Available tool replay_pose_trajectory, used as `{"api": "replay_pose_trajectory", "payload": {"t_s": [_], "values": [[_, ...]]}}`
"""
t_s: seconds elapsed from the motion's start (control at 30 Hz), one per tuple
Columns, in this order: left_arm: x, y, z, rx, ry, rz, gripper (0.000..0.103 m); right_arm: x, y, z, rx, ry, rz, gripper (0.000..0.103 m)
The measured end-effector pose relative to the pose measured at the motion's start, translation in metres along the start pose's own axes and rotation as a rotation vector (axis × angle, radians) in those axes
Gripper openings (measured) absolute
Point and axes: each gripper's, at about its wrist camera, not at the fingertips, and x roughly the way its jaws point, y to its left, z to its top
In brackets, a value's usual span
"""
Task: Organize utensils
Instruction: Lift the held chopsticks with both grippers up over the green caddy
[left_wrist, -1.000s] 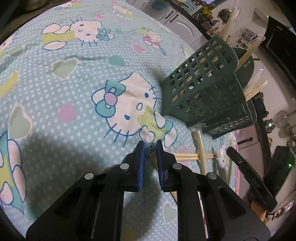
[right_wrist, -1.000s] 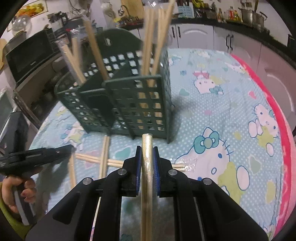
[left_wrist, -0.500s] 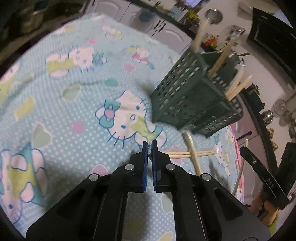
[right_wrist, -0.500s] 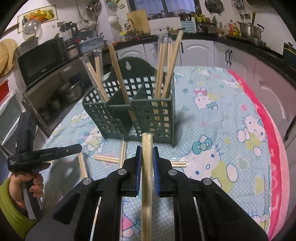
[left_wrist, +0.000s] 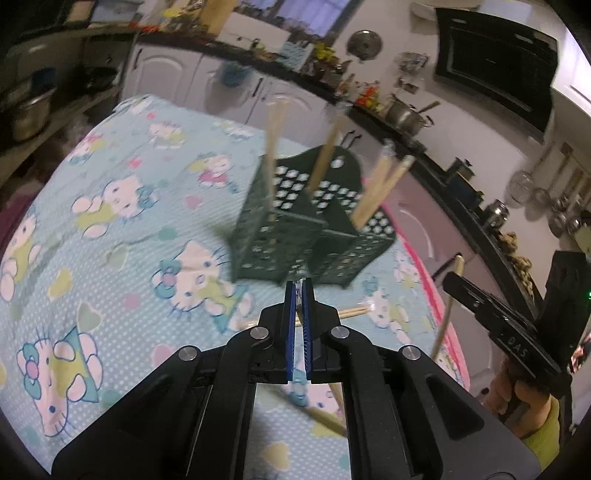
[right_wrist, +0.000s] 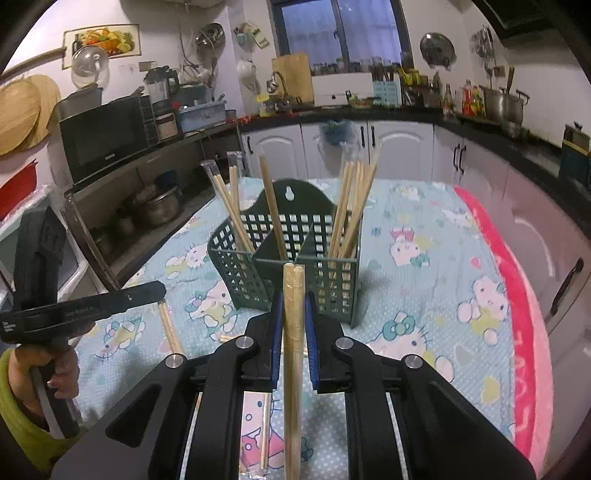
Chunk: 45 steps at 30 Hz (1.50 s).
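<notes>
A dark green slotted utensil holder (right_wrist: 291, 254) stands on the Hello Kitty tablecloth (right_wrist: 424, 266), with several wrapped chopstick pairs upright in its compartments; it also shows in the left wrist view (left_wrist: 306, 236). My right gripper (right_wrist: 293, 299) is shut on a wrapped chopstick pair (right_wrist: 293, 354), held above the table in front of the holder. My left gripper (left_wrist: 300, 291) is shut on the clear wrapper end of a chopstick pair (left_wrist: 325, 417) that hangs below it. The left gripper appears in the right wrist view (right_wrist: 159, 291), the right one in the left wrist view (left_wrist: 448, 280).
Loose chopstick pairs lie on the cloth in front of the holder (right_wrist: 170, 328) (left_wrist: 351, 313). A pink table edge (right_wrist: 517, 314) runs along the right. Kitchen counters, a microwave (right_wrist: 103, 136) and pots surround the table.
Both grippers have risen and pulled back from the table, so the holder looks smaller and farther. My left gripper closed from slightly open and lifted a wrapped chopstick pair.
</notes>
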Motion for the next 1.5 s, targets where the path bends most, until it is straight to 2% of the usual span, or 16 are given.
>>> {"api": "replay_pose_trajectory", "payload": {"t_s": [0.43,0.9,1.5], "values": [[-0.012,-0.054,0.012,0.117,-0.031,-0.061,0.001,-0.030,0.003,0.011,-0.015,-0.078,-0.021,0.011],[-0.022,-0.095,0.036,0.190,-0.071,-0.118,0.001,-0.056,-0.002,0.023,0.001,-0.166,-0.027,0.010],[-0.032,-0.111,0.072,0.231,-0.144,-0.138,0.001,-0.072,0.000,0.045,0.002,-0.240,-0.021,0.010]]}}
